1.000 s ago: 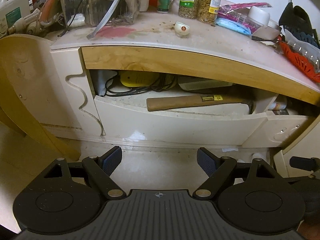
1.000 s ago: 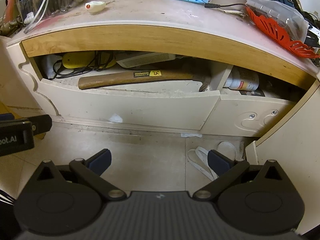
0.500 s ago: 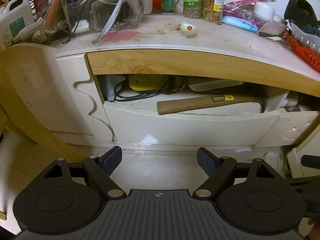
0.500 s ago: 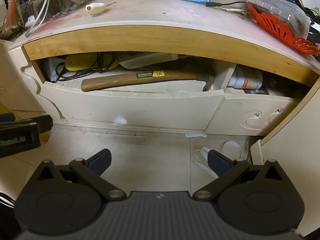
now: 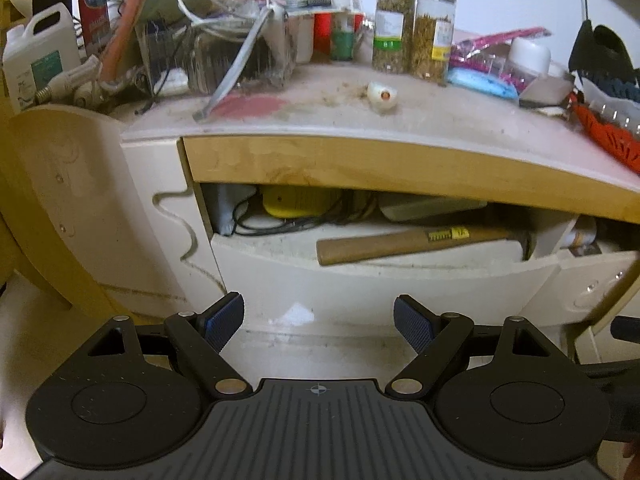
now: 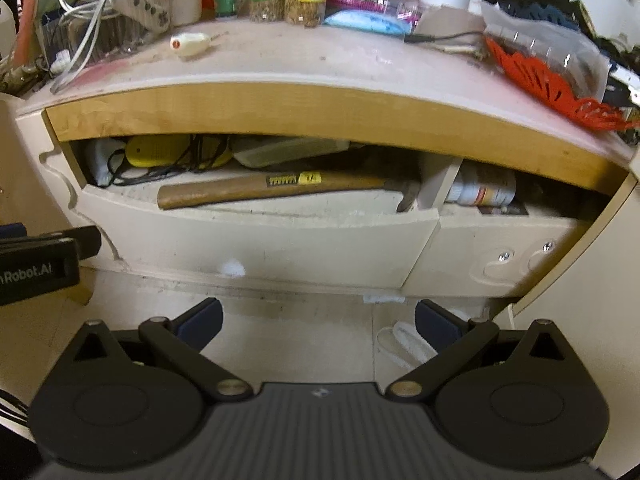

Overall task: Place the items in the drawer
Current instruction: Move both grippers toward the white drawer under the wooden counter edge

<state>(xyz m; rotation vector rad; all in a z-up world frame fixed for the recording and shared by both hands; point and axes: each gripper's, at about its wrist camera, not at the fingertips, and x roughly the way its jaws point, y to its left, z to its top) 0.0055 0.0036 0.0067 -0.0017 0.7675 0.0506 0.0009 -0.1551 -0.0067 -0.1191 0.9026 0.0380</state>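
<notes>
- Left gripper [image 5: 319,317] gapes wide, empty, facing the open drawer [image 5: 384,284]
- Right gripper [image 6: 319,321] also wide, empty
- Hammer [image 6: 276,190] lies inside the drawer

The left claw's black body [image 6: 36,270] reads "Robot.AI".

We look past our right gripper [image 6: 318,320] — jaws spread wide, nothing between them — at the open drawer [image 6: 256,236] under the desk [image 6: 320,76]. A hammer [image 6: 280,188] lies along the drawer's front edge, handle toward the left; behind it sit a yellow case [image 6: 160,150] and black cords [image 6: 200,158]. A bottle [image 6: 484,192] lies in the right compartment. On the desk's right edge rests an orange openwork piece [image 6: 548,88] — a small white tool [image 6: 188,45] lies near the left. Our left gripper [image 6: 36,264] shows at the frame's left edge.
</notes>
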